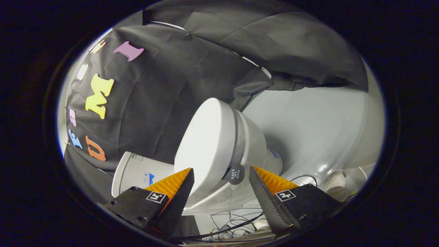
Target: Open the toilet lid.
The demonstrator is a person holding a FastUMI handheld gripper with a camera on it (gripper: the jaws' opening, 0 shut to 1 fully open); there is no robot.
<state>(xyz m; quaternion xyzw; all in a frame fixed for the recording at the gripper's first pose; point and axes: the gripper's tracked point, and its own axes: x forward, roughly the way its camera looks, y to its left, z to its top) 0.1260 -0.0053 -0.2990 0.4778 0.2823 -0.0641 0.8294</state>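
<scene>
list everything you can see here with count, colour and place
toilet: 1, white, just beyond the fingers, view rolled sideways
lid: 1, white, down on the toilet, its edge between the fingers
round tag: 1, dark, at the lid's edge by the fingers
bin: 1, white, beside the toilet against the cloth
cloth: black, behind the toilet
cables: several, dark, on the floor under the fingers
gripper: 1, fingers open, nothing gripped

Black creased cloth wall (192,68); pale grey floor (308,116); thin dark cables (236,223) lying loose; white rounded object (336,181), possibly a fitting.
</scene>
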